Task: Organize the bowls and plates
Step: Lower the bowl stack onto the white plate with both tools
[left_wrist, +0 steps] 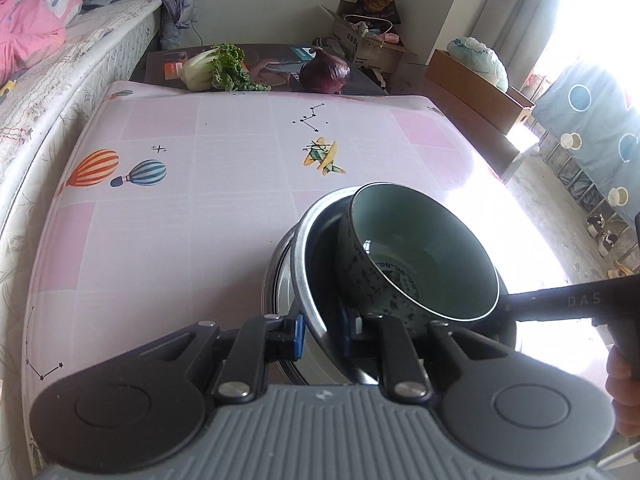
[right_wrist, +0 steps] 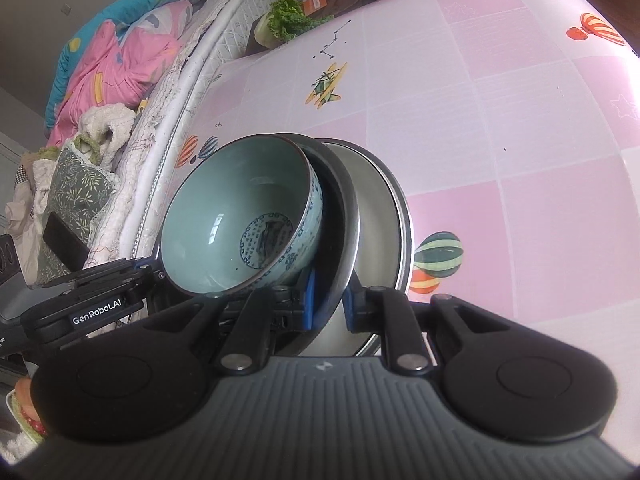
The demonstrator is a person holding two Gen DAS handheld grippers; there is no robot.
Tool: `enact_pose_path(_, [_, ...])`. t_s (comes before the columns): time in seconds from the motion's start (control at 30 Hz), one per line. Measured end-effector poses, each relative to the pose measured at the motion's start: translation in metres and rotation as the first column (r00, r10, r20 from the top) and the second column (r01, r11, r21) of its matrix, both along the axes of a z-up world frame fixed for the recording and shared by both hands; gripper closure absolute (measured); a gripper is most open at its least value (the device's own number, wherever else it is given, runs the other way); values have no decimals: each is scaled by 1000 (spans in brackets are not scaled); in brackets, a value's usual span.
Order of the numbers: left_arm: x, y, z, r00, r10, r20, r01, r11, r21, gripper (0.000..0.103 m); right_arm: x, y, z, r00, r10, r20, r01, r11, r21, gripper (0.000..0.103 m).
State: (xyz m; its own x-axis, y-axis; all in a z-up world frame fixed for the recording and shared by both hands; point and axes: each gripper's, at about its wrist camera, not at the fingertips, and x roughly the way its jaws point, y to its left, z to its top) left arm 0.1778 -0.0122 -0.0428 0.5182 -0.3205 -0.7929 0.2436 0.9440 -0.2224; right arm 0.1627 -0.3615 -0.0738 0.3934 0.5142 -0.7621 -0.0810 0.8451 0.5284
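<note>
A celadon ceramic bowl [left_wrist: 420, 252] with blue pattern sits tilted inside a steel bowl [left_wrist: 308, 280], which rests in a wider steel plate [left_wrist: 276, 272] on the pink table. My left gripper [left_wrist: 322, 334] is shut on the steel bowl's near rim, one blue pad on each side. In the right wrist view my right gripper [right_wrist: 328, 304] is shut on the steel bowl's rim [right_wrist: 344, 220] from the opposite side, with the ceramic bowl [right_wrist: 240, 216] and the plate [right_wrist: 384, 216] either side of it. The left gripper [right_wrist: 120, 280] shows at the ceramic bowl's left.
The pink patterned tablecloth [left_wrist: 200, 200] covers the table. Bok choy [left_wrist: 212, 68] and a red cabbage [left_wrist: 324, 70] lie at its far edge. A bed [left_wrist: 60, 60] borders the left side. Cardboard boxes [left_wrist: 476, 88] stand on the floor to the right.
</note>
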Motion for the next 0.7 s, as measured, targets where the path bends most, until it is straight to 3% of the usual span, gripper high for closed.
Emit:
enact_pose_path(0.23, [-5, -3, -12, 999, -9, -36, 9, 1000, 1, 83, -2, 0, -1, 999, -2, 35, 4, 998, -61, 88])
enact_pose_path(0.4, [-11, 0, -9, 1000, -3, -27, 3, 1000, -13, 78, 0, -7, 1, 999, -27, 47, 29, 999, -46, 87])
enact_pose_path(0.5, [-18, 3, 0, 1000, 10, 13, -10, 1000, -15, 69, -2, -11, 3, 997, -48, 60, 50, 998, -29, 85])
enact_pose_path(0.53, [-20, 4, 4, 999, 19, 29, -19, 1000, -10, 61, -4, -13, 3, 996, -55, 65, 57, 998, -21, 85])
enact_pose_path(0.63, [-29, 9, 15, 996, 41, 84, -40, 999, -18, 37, -10, -20, 6, 993, -84, 81, 83, 996, 14, 75])
enact_pose_path(0.7, [-36, 12, 23, 992, 52, 112, -50, 999, -19, 33, -18, -25, 11, 987, -113, 111, 112, 994, 14, 53])
